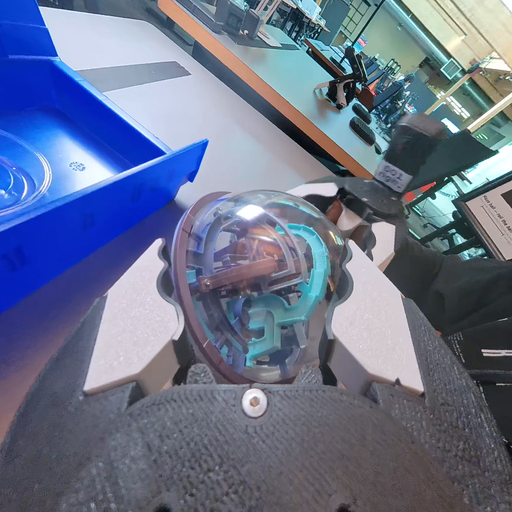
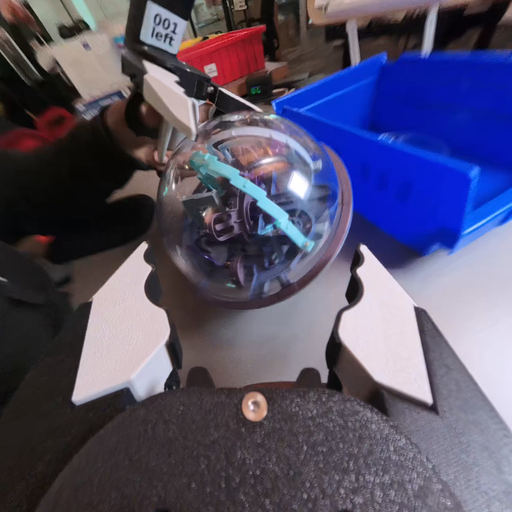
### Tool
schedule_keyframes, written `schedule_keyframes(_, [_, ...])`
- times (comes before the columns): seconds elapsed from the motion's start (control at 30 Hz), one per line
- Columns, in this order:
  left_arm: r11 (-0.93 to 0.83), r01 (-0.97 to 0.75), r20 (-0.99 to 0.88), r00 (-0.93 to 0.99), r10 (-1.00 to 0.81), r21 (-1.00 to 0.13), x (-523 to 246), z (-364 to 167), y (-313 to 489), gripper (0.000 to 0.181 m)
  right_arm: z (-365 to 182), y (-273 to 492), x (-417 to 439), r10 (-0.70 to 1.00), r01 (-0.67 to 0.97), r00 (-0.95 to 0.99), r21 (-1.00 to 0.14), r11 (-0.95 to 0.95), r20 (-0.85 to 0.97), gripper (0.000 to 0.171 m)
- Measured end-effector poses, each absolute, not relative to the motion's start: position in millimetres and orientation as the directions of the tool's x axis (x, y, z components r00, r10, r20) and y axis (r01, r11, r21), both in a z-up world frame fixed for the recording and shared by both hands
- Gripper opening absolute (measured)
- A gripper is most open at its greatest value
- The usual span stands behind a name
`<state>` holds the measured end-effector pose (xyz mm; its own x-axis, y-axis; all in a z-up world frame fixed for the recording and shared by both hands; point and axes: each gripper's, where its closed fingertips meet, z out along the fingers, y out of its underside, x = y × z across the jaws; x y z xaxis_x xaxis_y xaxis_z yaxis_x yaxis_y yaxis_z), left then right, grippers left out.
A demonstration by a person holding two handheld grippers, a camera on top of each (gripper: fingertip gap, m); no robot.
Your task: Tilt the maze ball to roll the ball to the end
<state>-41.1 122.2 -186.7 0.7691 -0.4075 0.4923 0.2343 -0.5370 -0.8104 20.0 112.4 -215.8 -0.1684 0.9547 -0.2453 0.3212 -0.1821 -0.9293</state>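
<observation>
While our left gripper (image 1: 253, 279) clamps the maze ball (image 1: 256, 282) between its two pale fingers (image 1: 135, 313), the clear sphere fills the middle of the left wrist view, raised off the grey table (image 1: 155, 94). Both scalloped inner edges press against the shell, so the jaws stand only as wide as the ball itself. Inside we see teal, blue, grey and brown tracks, and a dark brown ring runs around the shell on its left side. We cannot pick out the small rolling ball among the tracks.

Our right gripper (image 2: 253, 277) stands open and holds nothing; its fingers (image 2: 122, 324) spread wide, and the maze ball (image 2: 249, 210) sits ahead of the tips, apart from them. That view is blurred. Beyond the sphere there we see the left gripper (image 2: 177, 116) gripping it from the far side, with a dark sleeve (image 2: 63, 188) behind.

A blue bin (image 1: 83, 194) rests on the table just to the left of the ball in the left wrist view, with a clear domed piece (image 1: 16, 177) lying inside. Farther back, a red bin (image 2: 230, 52) shows in the right wrist view.
</observation>
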Motion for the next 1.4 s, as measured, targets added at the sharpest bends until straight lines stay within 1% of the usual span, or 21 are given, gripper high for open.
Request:
schedule_keyframes(0.07, [-0.531,0.227,0.482,0.774,-0.411,-0.817,-41.9,-184.9,126.8,0.119,-202.8,115.0,20.4,0.985,0.275,-0.17,-0.961,0.042,-0.006,0.138])
schedule_keyframes(0.17, [-0.536,0.216,0.478,0.772,-0.418,-0.816,-41.1,-183.7,134.2,0.116,-191.4,109.8,13.1,0.936,0.264,-0.217,-0.907,0.329,0.277,0.14])
schedule_keyframes(0.23, [-0.536,0.212,0.478,0.769,-0.425,-0.817,-39.6,-183.4,138.8,0.116,-193.8,106.6,3.1,0.897,0.28,-0.262,-0.861,0.424,0.357,0.141])
schedule_keyframes(0.3, [-0.517,0.191,0.46,0.758,-0.463,-0.835,-37.3,-182.3,140.3,0.117,-200.3,108.8,-7.4,0.874,0.299,-0.293,-0.831,0.469,0.388,0.143])
schedule_keyframes(0.37, [-0.43,0.149,0.374,0.779,-0.503,-0.89,-44.3,-175.2,138.7,0.136,-203.6,107.1,-13.6,0.877,0.314,-0.326,-0.835,0.452,0.352,0.137])
schedule_keyframes(0.43, [-0.333,0.129,0.304,0.774,-0.555,-0.934,-50.5,-160.9,123.4,0.14,-204.0,109.6,-18.2,0.889,0.319,-0.327,-0.849,0.422,0.319,0.136])
schedule_keyframes(0.5, [-0.281,0.087,0.244,0.768,-0.593,-0.956,-54.4,-161.8,104.5,0.141,-203.4,115.0,-21.0,0.911,0.328,-0.316,-0.871,0.366,0.264,0.136])
schedule_keyframes(0.53, [-0.275,0.056,0.217,0.769,-0.601,-0.96,-54.9,-171.3,98.6,0.143,-203.1,118.5,-22.1,0.923,0.333,-0.309,-0.884,0.33,0.228,0.136])
schedule_keyframes(0.6, [-0.322,0.02,0.216,0.781,-0.586,-0.947,-55.1,-200.2,95.7,0.145,-202.4,126.2,-25.7,0.949,0.346,-0.289,-0.91,0.226,0.126,0.136])
schedule_keyframes(0.7, [-0.331,0.072,0.262,0.775,-0.576,-0.941,-48.3,-219.6,102.9,0.145,-202.8,131.2,-31.5,0.96,0.373,-0.272,-0.927,0.039,-0.069,0.136])
schedule_keyframes(0.77, [-0.34,0.072,0.266,0.779,-0.568,-0.938,-48.1,-223.3,108.4,0.145,-202.8,132.9,-33.4,0.954,0.381,-0.259,-0.923,-0.044,-0.153,0.136])
schedule_keyframes(0.93, [-0.358,0.156,0.349,0.739,-0.577,-0.921,-50.7,-220.2,110.5,0.144,-202.8,136.3,-34.3,0.946,0.39,-0.22,-0.91,-0.14,-0.24,0.136])
schedule_keyframes(1.13, [-0.393,0.236,0.438,0.689,-0.578,-0.889,-56.0,-217.5,107.1,0.14,-201.8,135.9,-33.2,0.925,0.381,-0.233,-0.903,-0.198,-0.301,0.133])
schedule_keyframes(1.23, [-0.381,0.267,0.452,0.685,-0.572,-0.885,-60.8,-211.8,107.0,0.133,-203.3,135.9,-30.9,0.917,0.376,-0.245,-0.902,-0.21,-0.316,0.132])
schedule_keyframes(1.33, [-0.368,0.261,0.438,0.693,-0.572,-0.893,-63.4,-208.9,105.4,0.127,-203.9,135.4,-28.1,0.916,0.367,-0.26,-0.909,-0.199,-0.306,0.131])
schedule_keyframes(1.4, [-0.369,0.246,0.43,0.686,-0.587,-0.897,-63.2,-209.1,100.7,0.127,-204.2,134.9,-25.1,0.917,0.368,-0.273,-0.912,-0.18,-0.291,0.131])
